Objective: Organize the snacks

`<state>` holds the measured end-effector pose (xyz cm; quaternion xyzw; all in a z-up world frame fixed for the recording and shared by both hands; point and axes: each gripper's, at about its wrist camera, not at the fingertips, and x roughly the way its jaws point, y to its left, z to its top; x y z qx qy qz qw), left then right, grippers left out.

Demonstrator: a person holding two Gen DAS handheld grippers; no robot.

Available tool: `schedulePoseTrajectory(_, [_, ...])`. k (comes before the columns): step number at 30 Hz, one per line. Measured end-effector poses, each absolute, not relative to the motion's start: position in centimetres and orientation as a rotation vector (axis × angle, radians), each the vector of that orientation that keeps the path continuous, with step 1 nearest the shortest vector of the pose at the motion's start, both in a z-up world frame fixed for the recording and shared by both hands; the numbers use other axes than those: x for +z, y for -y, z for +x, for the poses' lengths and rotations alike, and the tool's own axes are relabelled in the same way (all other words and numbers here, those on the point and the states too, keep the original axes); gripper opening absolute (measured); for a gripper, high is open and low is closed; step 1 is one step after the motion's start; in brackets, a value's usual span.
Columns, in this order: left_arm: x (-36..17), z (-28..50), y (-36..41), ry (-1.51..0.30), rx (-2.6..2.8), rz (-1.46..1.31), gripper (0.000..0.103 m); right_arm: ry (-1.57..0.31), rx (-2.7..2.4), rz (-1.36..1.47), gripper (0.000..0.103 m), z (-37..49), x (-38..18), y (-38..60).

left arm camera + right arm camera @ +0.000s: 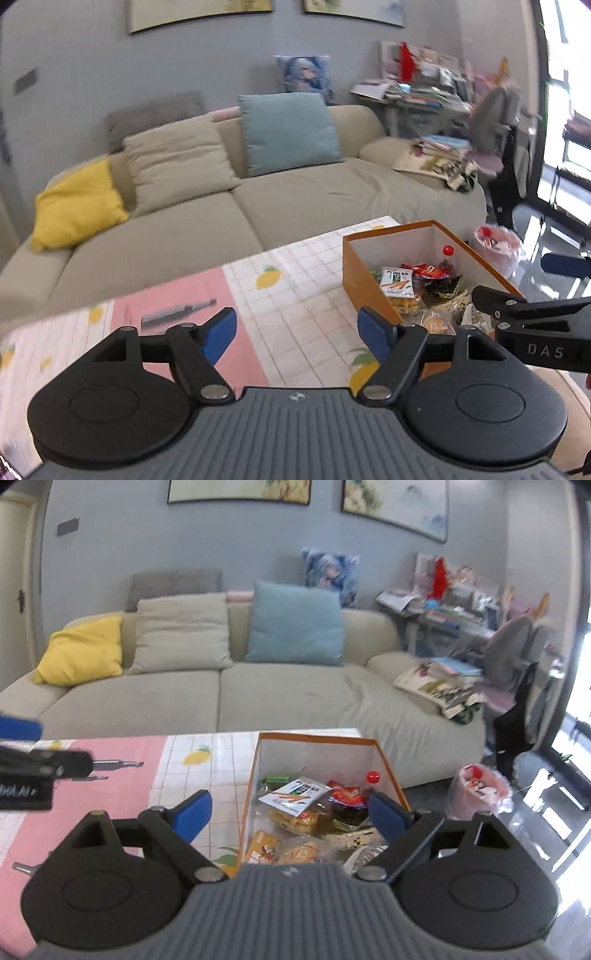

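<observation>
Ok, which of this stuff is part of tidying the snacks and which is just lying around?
Part of the job:
- orange box
- snack packets inside it
- red-capped bottle in the box
- left gripper, open
- right gripper, open

Just lying about:
- sofa
- yellow cushion
- blue cushion
- pink bag on the floor
- cluttered desk

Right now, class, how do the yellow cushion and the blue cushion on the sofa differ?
The yellow cushion sits at the sofa's left end; the blue cushion sits near the middle. The yellow cushion slumps against the armrest, while the blue cushion stands upright against the backrest. The blue cushion looks larger. Both are plain, square and unpatterned.
</observation>
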<state>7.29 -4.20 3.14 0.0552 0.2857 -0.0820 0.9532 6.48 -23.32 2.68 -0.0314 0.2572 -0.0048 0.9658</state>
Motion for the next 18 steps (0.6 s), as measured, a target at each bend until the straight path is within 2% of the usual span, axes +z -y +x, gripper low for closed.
schedulePoseTrajectory(6, [0.6,5.6,2.3,-0.601,-0.109,0.046,0.091,-0.514,-0.030,-0.103,0.090,3.6,1.2,21.1])
schedulePoseTrajectory(13, [-1.8,5.5,2.1,-0.684,-0.104,0.020,0.092,-0.628,-0.030,-0.093,0.090,3.3,-1.8,20.5])
schedulePoseTrajectory(18, [-2.6,4.9,2.0,-0.690,-0.081,0.033,0.092,-0.643,-0.039,-0.081,0.090,3.4,-2.2,20.7])
